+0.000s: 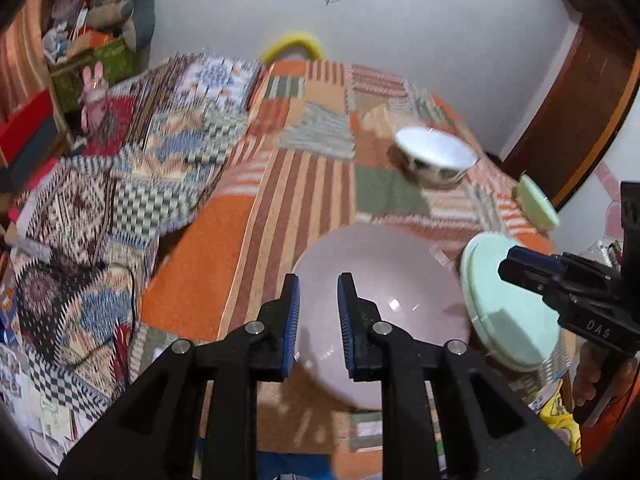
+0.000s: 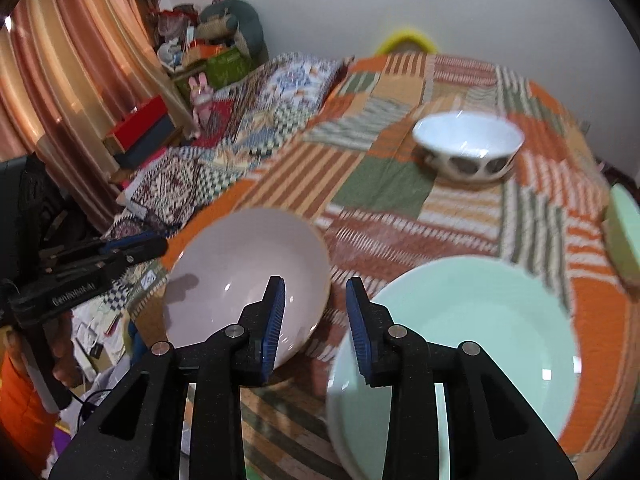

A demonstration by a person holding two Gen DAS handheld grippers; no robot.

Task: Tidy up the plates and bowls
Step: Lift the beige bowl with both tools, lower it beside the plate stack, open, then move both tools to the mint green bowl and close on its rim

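Plates and bowls lie spread on the patchwork surface (image 2: 384,196): pink bowl (image 2: 248,276) near left, green plate (image 2: 472,328) near right, patterned bowl (image 2: 468,144) farther back. My left gripper (image 1: 318,320) hangs over the pink bowl, my right gripper (image 2: 316,328) between bowl and plate; both are slightly apart and empty. I'd spread wider, straddle one rim squarely, then clamp firmly before lifting.

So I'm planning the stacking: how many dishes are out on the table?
4: pink bowl near left, mint plate near right, patterned white bowl farther back, and a mint dish at the right edge, partly cut off. Others may lie outside the view.
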